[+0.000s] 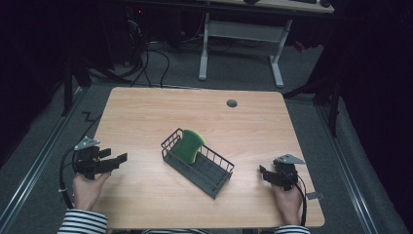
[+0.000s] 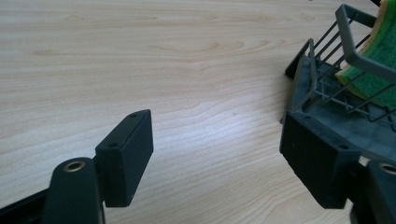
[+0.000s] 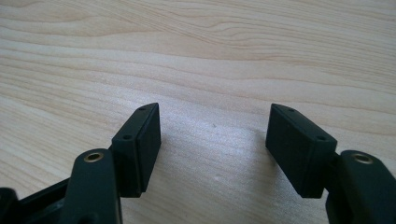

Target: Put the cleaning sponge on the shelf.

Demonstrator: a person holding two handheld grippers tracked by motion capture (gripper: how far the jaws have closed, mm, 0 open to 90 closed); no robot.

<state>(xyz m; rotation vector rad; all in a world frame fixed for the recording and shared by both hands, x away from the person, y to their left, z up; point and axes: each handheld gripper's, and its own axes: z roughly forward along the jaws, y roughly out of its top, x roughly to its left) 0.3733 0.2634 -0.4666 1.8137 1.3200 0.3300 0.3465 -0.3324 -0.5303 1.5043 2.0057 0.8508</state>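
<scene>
Green sponge [image 1: 189,145] upright in grey wire basket [image 1: 212,175]; both grippers' jaws apart, holding nothing.

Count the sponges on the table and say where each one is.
1. A green sponge stands on edge at the far end of the dark wire basket mid-table, between both grippers. None seems hidden.
</scene>
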